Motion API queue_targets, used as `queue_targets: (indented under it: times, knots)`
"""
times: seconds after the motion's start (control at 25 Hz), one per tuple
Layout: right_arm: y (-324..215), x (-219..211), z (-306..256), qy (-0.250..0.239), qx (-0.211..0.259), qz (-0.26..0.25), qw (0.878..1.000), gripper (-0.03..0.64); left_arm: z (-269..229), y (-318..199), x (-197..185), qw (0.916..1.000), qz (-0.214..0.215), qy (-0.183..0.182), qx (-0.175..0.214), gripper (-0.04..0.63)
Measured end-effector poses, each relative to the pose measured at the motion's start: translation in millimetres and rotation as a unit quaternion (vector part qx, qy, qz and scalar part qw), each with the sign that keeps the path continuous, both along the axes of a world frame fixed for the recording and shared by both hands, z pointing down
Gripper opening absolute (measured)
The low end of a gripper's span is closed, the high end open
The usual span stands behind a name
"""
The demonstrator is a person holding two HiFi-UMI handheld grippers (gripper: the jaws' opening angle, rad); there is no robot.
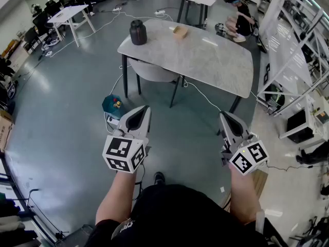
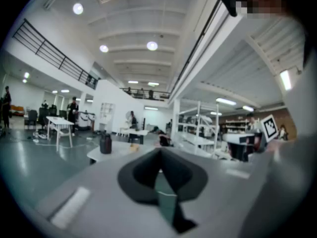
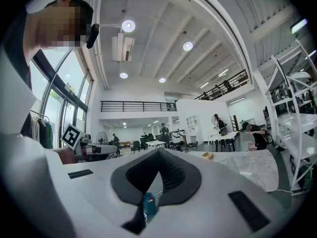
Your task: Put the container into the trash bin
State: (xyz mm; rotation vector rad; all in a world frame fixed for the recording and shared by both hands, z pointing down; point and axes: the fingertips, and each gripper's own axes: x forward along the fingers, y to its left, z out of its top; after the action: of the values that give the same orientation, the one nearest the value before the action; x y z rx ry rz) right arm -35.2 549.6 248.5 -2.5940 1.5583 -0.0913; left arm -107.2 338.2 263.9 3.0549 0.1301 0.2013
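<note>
While both grippers are empty and well apart from the table, task reads as not started.

Head view: dark cylindrical container [image 1: 138, 32] upright at left-end corner of grey stone-look table [image 1: 205, 60]. Small tan box [image 1: 180, 31] near far edge, apart from it. Small teal trash bin [image 1: 112, 106] on grey floor [image 1: 61, 117], near leg under table's left corner, coloured bits inside. White left gripper [image 1: 147, 108] and white right gripper [image 1: 222, 115] held out over floor on near side of table. Jaws together on both, nothing btwn.

Left gripper view: left gripper [image 2: 159, 151] jaw tips meet, no item held. Container [image 2: 105, 144] ahead, upright on corner of table [image 2: 116, 151], untouched.

Right gripper view: right gripper [image 3: 159, 150] jaws closed, empty. Trash bin [image 3: 147, 204] shows thru gap below tips, on floor. Table [image 3: 257, 165] at right w/ box [image 3: 208, 155] on far part.

Status: done, nil. Left to do, by judgement: approach table, open one gripper, take container, carry to bin, drop in. Dark cylinder taken as "the container"; best fit, not certain.
</note>
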Motion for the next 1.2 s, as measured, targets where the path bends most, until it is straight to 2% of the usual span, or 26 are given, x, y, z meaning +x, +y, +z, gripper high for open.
queue_targets:
  times: [0.12,0.28,0.52,0.72,1.0,1.2]
  knots:
    - [-16,2,3,-0.001,-0.006,0.001,1.0,-0.015,-3,-16,4,0.9998,0.002,0.003,0.021,0.009]
    - [-38,4,3,0.002,-0.01,0.005,1.0,-0.015,0,-35,6,0.9996,0.007,0.002,0.029,0.009]
    - [-70,4,4,-0.015,0.005,0.002,1.0,-0.012,11,-70,8,1.0,-0.001,-0.003,-0.002,0.009]
    - [-95,4,14,-0.035,0.002,-0.014,0.999,-0.009,18,-83,16,0.9999,0.008,-0.009,-0.006,0.009]
    - [-120,48,35,-0.068,0.001,-0.014,0.998,-0.008,42,-105,53,0.999,0.01,-0.035,-0.027,0.009]
    - [-142,97,46,-0.083,0.002,-0.026,0.996,-0.008,50,-131,95,0.9986,0.001,-0.046,-0.024,0.009]
